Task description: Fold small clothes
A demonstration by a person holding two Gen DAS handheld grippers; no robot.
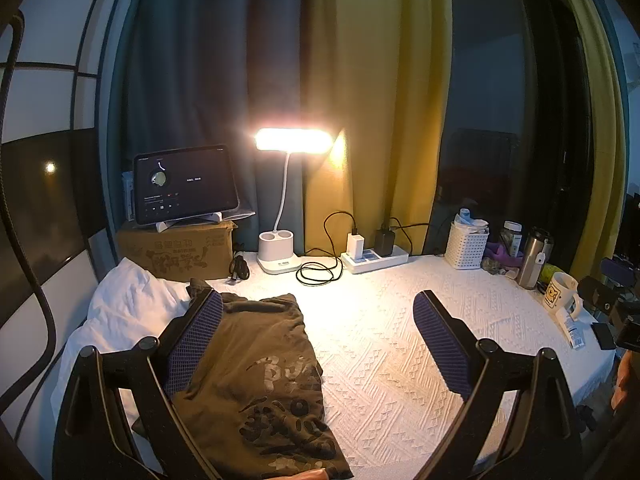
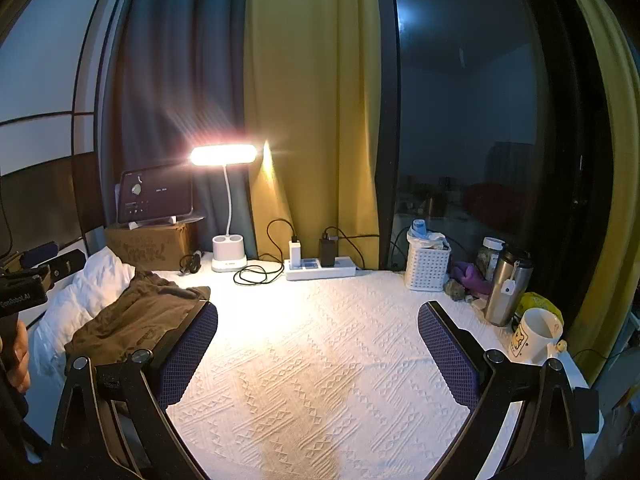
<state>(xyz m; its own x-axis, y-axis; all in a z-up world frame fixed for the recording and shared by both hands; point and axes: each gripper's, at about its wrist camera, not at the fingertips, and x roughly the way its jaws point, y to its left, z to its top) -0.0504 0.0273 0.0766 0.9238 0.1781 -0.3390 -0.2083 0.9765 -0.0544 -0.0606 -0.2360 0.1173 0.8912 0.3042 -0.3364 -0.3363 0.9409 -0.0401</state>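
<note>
Left tool (image 1: 318, 346) spread, empty | right tool (image 2: 318, 354) spread, empty | crumpled olive-brown printed garment (image 1: 256, 384) at 9 o'clock | risk: bunched cloth slips a shallow pinch

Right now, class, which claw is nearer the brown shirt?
Left. The left claw hangs open over the shirt, one finger above the cloth. The right claw is open over bare tablecloth, with the shirt to its left.

"GenRobot.AI" is read on the left tool's body (image 2: 16, 304) (first letters dim); characters printed on the cardboard box (image 1: 176, 250) stay illegible.
</note>
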